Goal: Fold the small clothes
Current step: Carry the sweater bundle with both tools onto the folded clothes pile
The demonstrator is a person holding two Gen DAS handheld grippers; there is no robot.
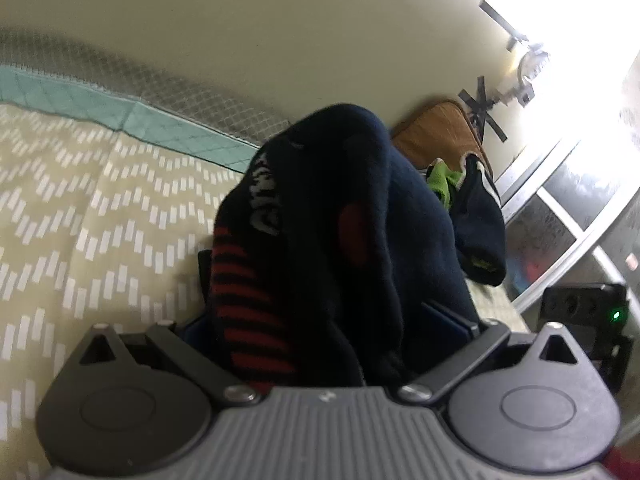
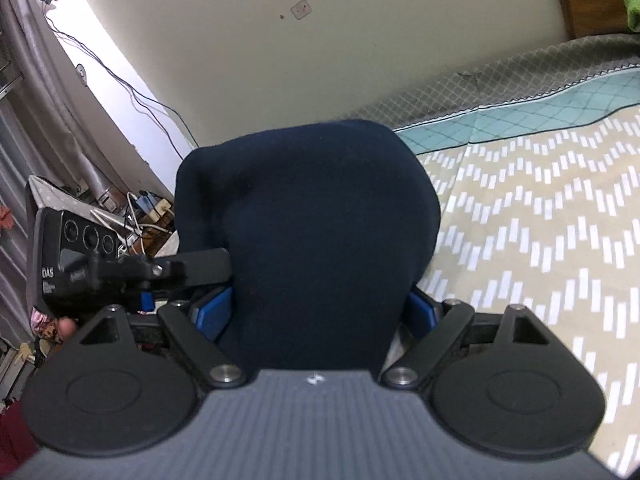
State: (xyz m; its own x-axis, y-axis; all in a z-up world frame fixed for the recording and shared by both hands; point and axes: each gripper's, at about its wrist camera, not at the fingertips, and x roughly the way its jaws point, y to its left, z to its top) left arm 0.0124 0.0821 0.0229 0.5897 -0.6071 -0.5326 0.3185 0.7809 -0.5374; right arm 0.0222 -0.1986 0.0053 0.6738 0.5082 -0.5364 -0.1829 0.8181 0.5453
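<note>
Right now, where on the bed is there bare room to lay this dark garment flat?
Free: the chevron bedspread left of the navy garment in the left wrist view, bordered by the teal quilt edge; the right wrist view shows the same bare cover. Crowded: by the wooden headboard, where a green cloth and a dark sock lie.

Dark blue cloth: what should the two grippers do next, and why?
Probably ease both straight back. The left gripper and right gripper look open, not pinching, and the dark blue cloth is heaped between their fingers above the bed, so it seems released.
</note>
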